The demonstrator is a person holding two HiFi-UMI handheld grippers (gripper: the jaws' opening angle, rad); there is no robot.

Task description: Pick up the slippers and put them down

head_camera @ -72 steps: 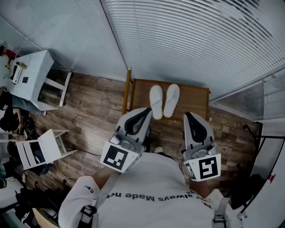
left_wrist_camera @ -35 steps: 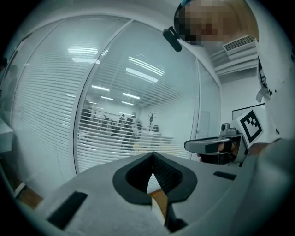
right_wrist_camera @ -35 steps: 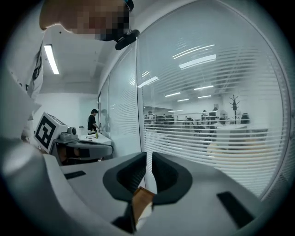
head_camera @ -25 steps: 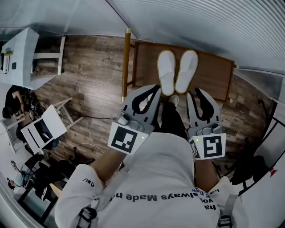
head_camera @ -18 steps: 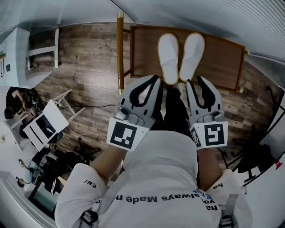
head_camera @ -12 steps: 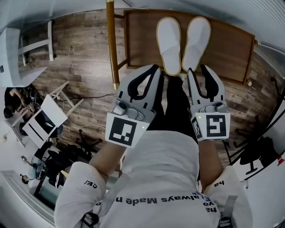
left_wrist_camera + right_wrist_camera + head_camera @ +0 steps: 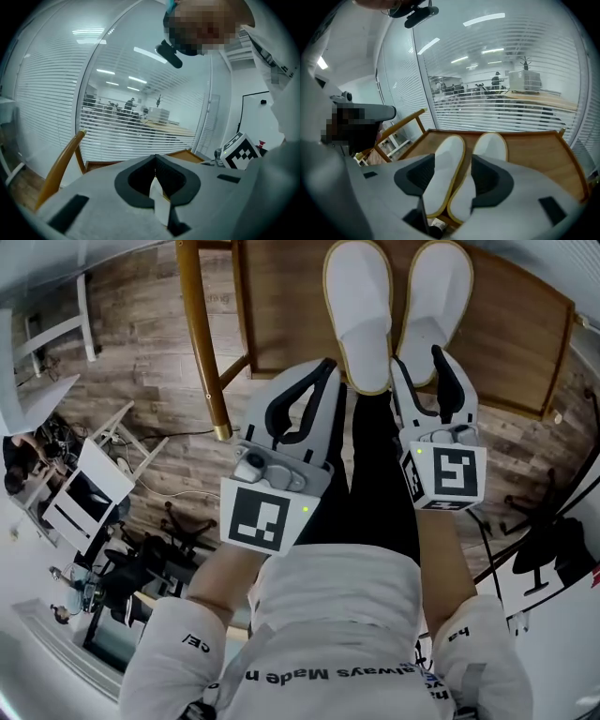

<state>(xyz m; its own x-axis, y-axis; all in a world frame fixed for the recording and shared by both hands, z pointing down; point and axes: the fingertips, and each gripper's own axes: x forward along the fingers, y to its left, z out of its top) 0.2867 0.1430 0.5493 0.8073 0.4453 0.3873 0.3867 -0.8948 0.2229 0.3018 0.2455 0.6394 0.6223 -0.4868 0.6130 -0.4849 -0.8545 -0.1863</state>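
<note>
Now, slippers [image 7: 361, 315] side by side just beyond the right hand-held gripper [image 7: 419, 360], its jaws freshly opened, empty.

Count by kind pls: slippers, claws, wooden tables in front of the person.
Slippers: 2 (left slipper, right slipper; white, side by side on the table)
Claws: 2 (left claw, jaws together; right claw, jaws have just been opening, slipper heels showing between them)
Wooden table: 1
Total: 5
</note>
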